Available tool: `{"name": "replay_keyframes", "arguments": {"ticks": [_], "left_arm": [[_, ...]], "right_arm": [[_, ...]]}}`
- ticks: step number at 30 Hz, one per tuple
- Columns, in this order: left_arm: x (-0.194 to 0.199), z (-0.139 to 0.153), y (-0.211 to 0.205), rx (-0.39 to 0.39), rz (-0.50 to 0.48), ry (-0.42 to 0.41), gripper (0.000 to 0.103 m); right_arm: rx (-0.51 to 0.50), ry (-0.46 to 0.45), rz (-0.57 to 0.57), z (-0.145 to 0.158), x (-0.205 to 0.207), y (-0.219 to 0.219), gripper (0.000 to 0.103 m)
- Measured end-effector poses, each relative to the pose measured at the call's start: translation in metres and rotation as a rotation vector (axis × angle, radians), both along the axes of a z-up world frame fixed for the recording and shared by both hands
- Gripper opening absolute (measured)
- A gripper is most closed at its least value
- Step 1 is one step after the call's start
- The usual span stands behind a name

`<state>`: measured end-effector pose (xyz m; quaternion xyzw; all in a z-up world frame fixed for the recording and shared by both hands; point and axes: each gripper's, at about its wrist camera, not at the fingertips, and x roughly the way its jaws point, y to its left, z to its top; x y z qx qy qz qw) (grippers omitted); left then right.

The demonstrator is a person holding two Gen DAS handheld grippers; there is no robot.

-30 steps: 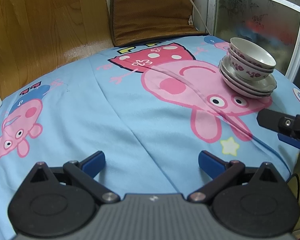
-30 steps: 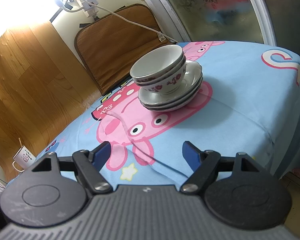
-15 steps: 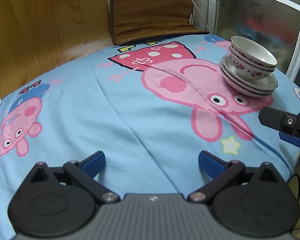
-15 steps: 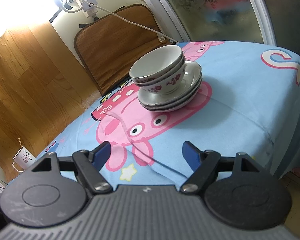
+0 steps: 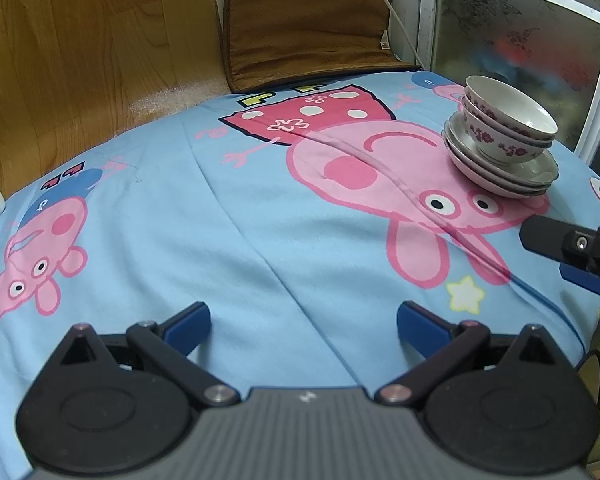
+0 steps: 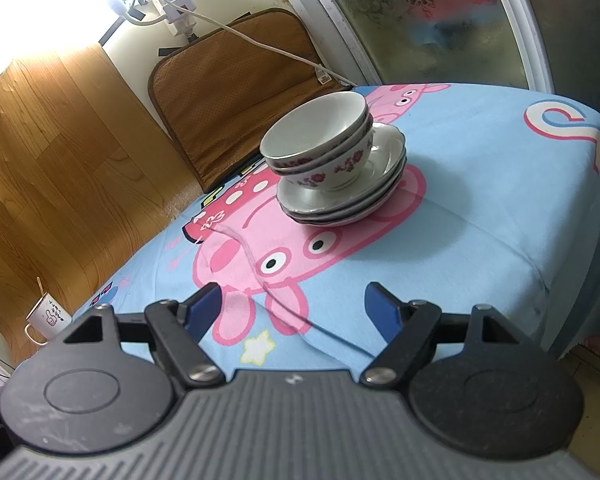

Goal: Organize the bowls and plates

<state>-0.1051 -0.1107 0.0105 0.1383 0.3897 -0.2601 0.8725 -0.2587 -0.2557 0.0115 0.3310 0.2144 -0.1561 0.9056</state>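
Note:
White flowered bowls (image 5: 508, 128) are nested on a stack of white plates (image 5: 500, 174) at the far right of the blue cartoon tablecloth (image 5: 220, 220). The bowls (image 6: 320, 140) and plates (image 6: 348, 200) sit straight ahead in the right wrist view. My left gripper (image 5: 303, 322) is open and empty over the cloth's near middle. My right gripper (image 6: 296, 306) is open and empty, short of the stack; its fingers (image 5: 568, 248) show at the right edge of the left wrist view.
A brown cushion (image 5: 308, 20) leans against the wall behind the table. A white mug (image 6: 46, 316) stands at the far left. A glass door (image 5: 520, 36) is behind the stack. The cloth's right edge (image 6: 580, 240) drops off beside the stack.
Both grippers stay open and nearly still. The view of the stack has shifted only slightly.

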Motion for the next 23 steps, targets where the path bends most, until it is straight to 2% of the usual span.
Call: {"name": "replay_keyframes", "arguments": {"ticks": [14, 19, 23], "left_arm": [[0.0015, -0.0007, -0.001, -0.005, -0.004, 0.003, 0.103], [-0.0011, 0.002, 0.0014, -0.057, -0.017, 0.001, 0.103], [-0.0029, 0.0038, 0.0007, -0.068, -0.017, -0.014, 0.103]], "right_arm": [[0.002, 0.002, -0.001, -0.0001, 0.0007, 0.0001, 0.081], [0.002, 0.002, -0.001, -0.0001, 0.0007, -0.0002, 0.08], [0.004, 0.004, -0.001, -0.001, 0.0014, 0.0002, 0.081]]}}
